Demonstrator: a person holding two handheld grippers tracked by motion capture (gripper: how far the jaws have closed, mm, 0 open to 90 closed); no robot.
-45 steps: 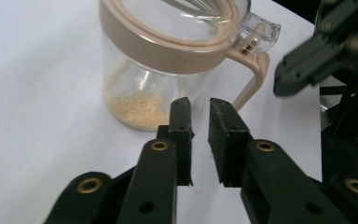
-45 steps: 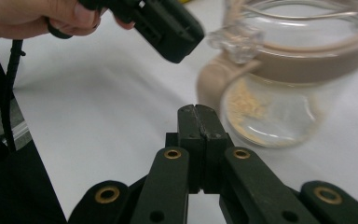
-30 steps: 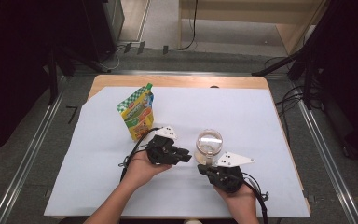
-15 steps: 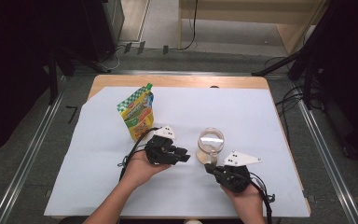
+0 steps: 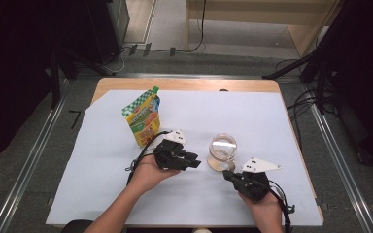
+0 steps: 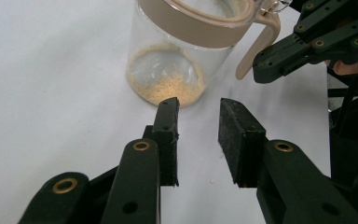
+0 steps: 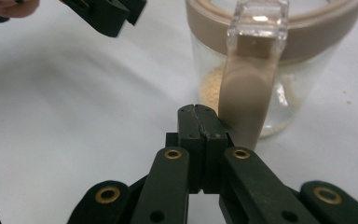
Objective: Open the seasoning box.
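Here the glass jar (image 5: 222,151) stands on the table (image 5: 296,145) just ahead of both tools. The right hand-held gripper (image 7: 199,110) is clenched empty beside the handle (image 7: 247,91); the left hand-held gripper (image 6: 196,108) is parted, empty. Best part the right jaws first, then close squarely around that handle.

Clear glass jar (image 5: 222,150) with a beige rim band and beige handle (image 7: 245,100), pale orange-tan powder (image 6: 168,86) at the bottom. At 10 o'clock from it, pouch (image 5: 144,120) in yellow, green and orange, green-white checks on top. Black grippers, brass-coloured rivets. White table cover (image 5: 102,160).
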